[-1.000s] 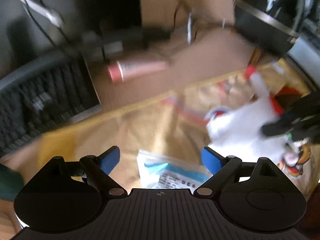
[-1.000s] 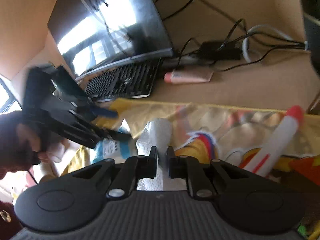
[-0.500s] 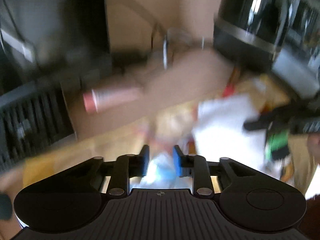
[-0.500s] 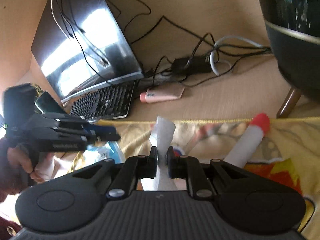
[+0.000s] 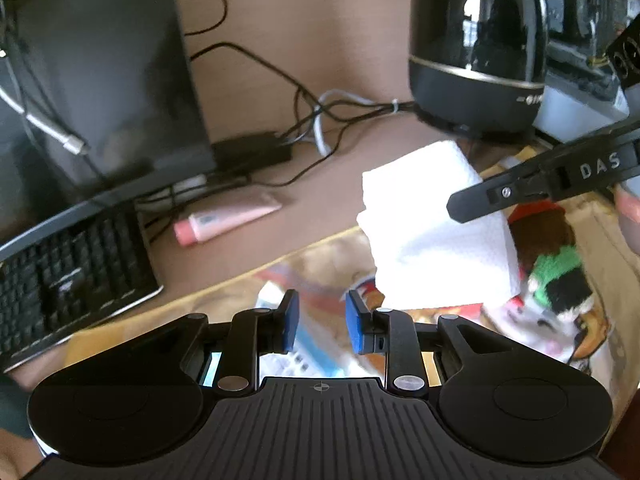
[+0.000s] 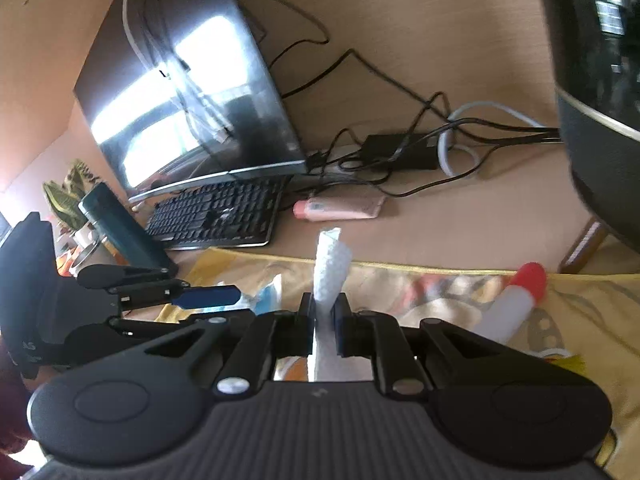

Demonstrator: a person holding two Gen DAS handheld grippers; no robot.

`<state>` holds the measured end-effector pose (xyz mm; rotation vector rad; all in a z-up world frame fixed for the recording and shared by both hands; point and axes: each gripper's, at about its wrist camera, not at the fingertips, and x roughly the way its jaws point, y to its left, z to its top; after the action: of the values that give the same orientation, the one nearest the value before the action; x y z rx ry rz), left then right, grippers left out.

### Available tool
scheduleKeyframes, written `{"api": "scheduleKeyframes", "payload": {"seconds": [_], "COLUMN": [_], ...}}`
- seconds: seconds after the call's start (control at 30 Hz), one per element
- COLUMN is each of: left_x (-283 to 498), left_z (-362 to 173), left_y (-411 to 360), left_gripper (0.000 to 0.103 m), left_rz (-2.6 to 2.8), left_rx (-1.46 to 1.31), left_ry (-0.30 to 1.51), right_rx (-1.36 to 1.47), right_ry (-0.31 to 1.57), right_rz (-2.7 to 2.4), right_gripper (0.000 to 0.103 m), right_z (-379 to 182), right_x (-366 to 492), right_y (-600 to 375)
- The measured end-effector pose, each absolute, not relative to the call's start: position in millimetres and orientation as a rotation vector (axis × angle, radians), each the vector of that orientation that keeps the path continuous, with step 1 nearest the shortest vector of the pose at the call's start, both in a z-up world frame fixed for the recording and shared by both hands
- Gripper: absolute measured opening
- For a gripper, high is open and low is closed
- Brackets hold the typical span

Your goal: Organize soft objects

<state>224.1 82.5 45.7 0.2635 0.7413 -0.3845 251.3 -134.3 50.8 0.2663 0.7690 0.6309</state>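
Keyboard (image 5: 68, 268): black, at the far left of the wooden table (image 5: 328, 64), under the front edge of a dark monitor (image 5: 100, 72).
Pink tube (image 5: 224, 220): lying flat on the table just right of the keyboard, cap end toward it.
Cables (image 5: 320, 120): black and white, tangled behind the tube around a small black adapter.
Left claw (image 5: 320, 322): blue pads parted with a clear gap, gripping nothing — hovering over a blurred white-and-blue packet (image 5: 316, 348) on the yellow printed cloth (image 5: 224, 300).
White paper towel (image 5: 432, 232): folded, lifted above the cloth at centre-right, pinched near its right edge.
Right claw (image 6: 324, 322): clenched on the paper towel, a narrow strip standing up between the pads; from the left wrist view seen as a black arm reaching in from the right.
Plush toy (image 5: 556, 276): brown, green and black, lying on the cloth just right of the towel — blurred.
Foam rocket (image 6: 516, 300): white body with red tip, resting on the cloth right of the right claw.
Black glossy dome (image 5: 476, 48): standing at the far right rear of the table.
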Motion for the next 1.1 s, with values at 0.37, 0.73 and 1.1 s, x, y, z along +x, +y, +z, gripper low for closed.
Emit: {"api": "scheduleKeyframes", "payload": {"seconds": [0.37,0.73,1.1], "left_x": [216.4,225.8,278.2], "left_z": [9.3,3.6,-1.3], "left_y": [101.2,89.9,96.9], "left_gripper": [0.085,0.095,0.073], "left_rz": [-0.286,-0.337,-0.553], "left_rx": [0.433,0.48,0.531], "left_ry": [0.804,0.743,0.924], "right_rx": [0.18,0.176,0.2], "right_ry": [0.785,0.84,0.87], "right_rz": [0.718,0.696,0.696], "right_gripper": [0.013,0.013,0.013], "right_z": [46.7,32.7,18.8], "right_x": [240.6,247.5,267.5], "right_y": [-95.7,-100.1,-104.0]}}
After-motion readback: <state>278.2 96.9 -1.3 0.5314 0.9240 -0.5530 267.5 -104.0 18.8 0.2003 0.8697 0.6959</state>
